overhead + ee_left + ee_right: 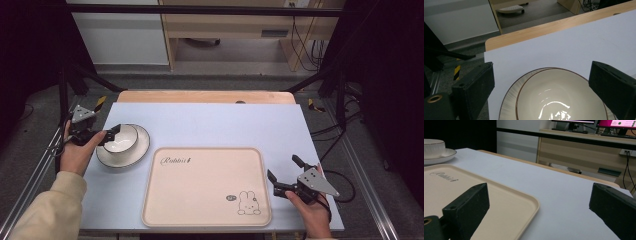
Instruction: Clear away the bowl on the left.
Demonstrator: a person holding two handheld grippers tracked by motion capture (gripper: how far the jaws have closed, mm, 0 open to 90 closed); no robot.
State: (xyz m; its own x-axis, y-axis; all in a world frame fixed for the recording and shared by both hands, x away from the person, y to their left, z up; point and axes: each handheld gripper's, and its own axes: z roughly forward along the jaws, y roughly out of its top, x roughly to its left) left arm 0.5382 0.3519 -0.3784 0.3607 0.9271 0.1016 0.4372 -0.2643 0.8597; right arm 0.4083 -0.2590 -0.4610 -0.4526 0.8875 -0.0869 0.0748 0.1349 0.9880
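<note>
A cream bowl (pixel 124 137) with a thin brown rim sits on a matching ribbed plate (pixel 142 148) at the table's left. My left gripper (pixel 112 135) hovers at the bowl's left rim, open. In the left gripper view, its jaws stand wide on either side of the bowl (pixel 559 97) and plate (pixel 507 106), not touching them. A beige tray (pixel 200 187) with a rabbit drawing lies at the front centre, with nothing on it. My right gripper (pixel 282 167) is open just off the tray's right edge. The right gripper view shows the tray corner (pixel 506 205) between its jaws.
The pale blue mat (pixel 215 122) covers the table, with a wooden edge (pixel 205 96) at the back. Black frame posts (pixel 62 95) stand at both sides. In the right gripper view the bowl (pixel 433 147) and plate (pixel 442 155) sit far off at the left.
</note>
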